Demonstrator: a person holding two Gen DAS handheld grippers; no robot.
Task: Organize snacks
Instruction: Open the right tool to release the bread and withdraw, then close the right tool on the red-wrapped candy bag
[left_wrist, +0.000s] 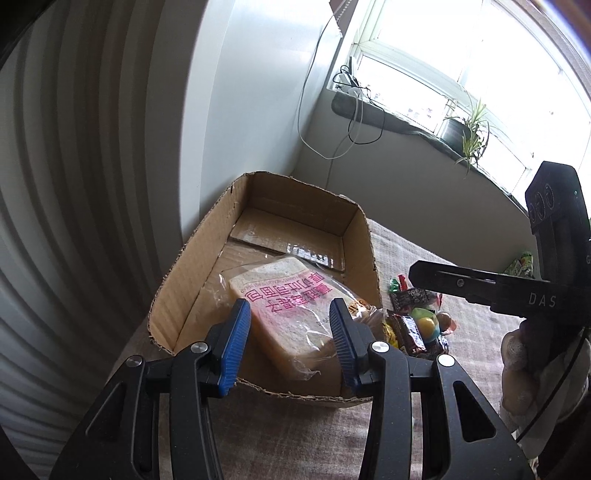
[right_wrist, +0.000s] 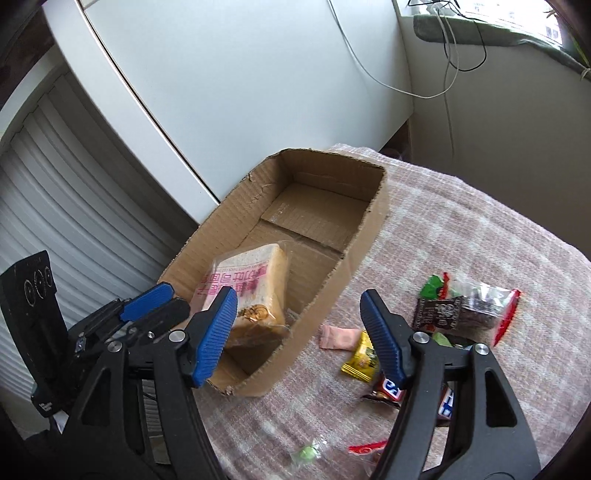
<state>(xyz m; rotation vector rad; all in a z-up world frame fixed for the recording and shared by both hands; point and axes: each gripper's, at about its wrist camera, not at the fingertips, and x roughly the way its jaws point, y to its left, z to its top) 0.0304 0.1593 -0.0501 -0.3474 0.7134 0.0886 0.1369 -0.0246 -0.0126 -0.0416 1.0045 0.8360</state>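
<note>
Cardboard box (right_wrist: 332, 291): open-topped, on a checked cloth (right_wrist: 443, 229), beside a white cabinet (right_wrist: 221, 92).

Bread loaf (right_wrist: 251, 291): wrapped in clear plastic with pink lettering, lying tilted inside the box at its near end.

Left gripper (left_wrist: 290, 328): jaws apart, hovering above the loaf, pads clear of the wrapper.

Right gripper (right_wrist: 299, 328): jaws spread, empty, over the box's near wall and the cloth.

Loose snacks on the cloth, right of the box: pink sachet (right_wrist: 338, 338), yellow sweet (right_wrist: 364, 358), chocolate bar (right_wrist: 388, 391), dark packet (right_wrist: 439, 312) with red-edged clear bag (right_wrist: 487, 308), green sweet (right_wrist: 304, 453).
</note>
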